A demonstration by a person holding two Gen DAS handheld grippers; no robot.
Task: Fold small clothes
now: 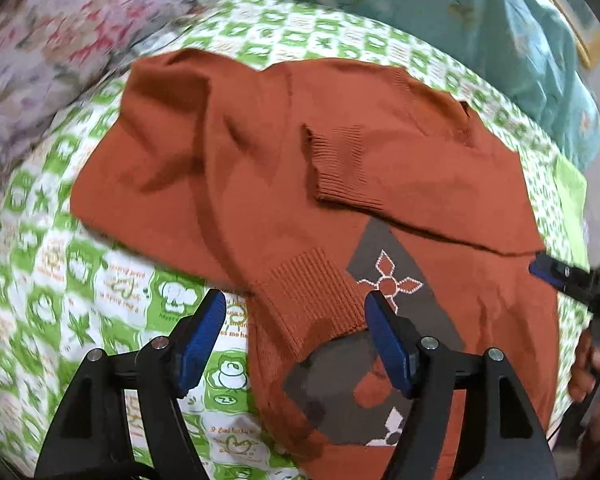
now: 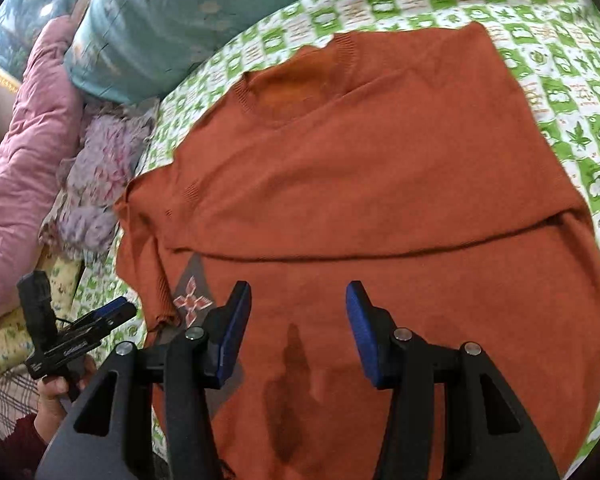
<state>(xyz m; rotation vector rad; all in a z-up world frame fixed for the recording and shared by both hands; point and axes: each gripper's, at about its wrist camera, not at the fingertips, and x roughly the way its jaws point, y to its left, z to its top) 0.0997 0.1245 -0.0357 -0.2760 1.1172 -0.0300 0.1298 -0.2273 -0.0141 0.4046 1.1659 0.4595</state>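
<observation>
Rust sweater (image 2: 380, 184) mid-frame on green-checked sheet (image 2: 560, 92), sleeves folded in, left gripper (image 1: 296, 306) fingers apart, right gripper (image 2: 298, 298) fingers apart, neither holding cloth

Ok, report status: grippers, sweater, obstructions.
Left gripper open over sleeve cuff. Right gripper open, empty. Orange sweater part-folded on bed sheet. Nothing blocking.
</observation>
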